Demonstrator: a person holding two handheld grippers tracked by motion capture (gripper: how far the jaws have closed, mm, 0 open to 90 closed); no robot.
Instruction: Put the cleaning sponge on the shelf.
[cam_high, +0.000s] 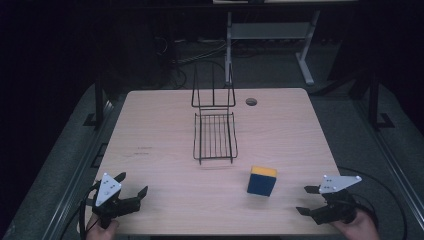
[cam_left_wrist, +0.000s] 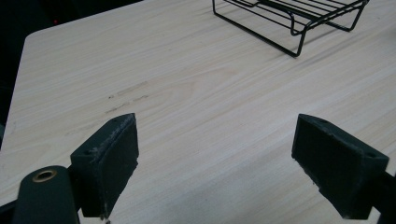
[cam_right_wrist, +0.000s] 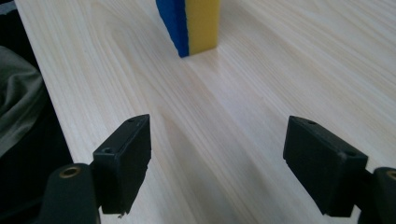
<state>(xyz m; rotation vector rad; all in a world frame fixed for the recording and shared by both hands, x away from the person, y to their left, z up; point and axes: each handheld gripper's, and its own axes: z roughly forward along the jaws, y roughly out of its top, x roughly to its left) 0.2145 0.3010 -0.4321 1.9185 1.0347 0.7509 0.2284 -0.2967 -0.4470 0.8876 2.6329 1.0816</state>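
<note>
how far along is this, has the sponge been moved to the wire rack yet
Nothing looks done yet. The blue and yellow sponge stands on edge on the table, apart from the empty wire rack. Nothing is in hand: the right hand-held gripper is open, aimed at the sponge from a distance, and the left hand-held gripper is open too. Reaching, gripping and moving all remain.

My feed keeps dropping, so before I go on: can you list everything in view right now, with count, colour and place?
sponge block: one, blue with a yellow face, standing on edge on the table, right of centre near the front.
wire rack: one, black, mid-table, with an upright wire back at its far end.
table: one, light wood, with a round hole near the far edge.
cables: several, dark, on the floor beyond the table.
frame legs: pale grey, beyond the table.
left hand-held gripper: one, black with a grey plate, front left, open, holding nothing.
right hand-held gripper: one, black with a grey plate, front right, open, facing the sponge block.
</note>
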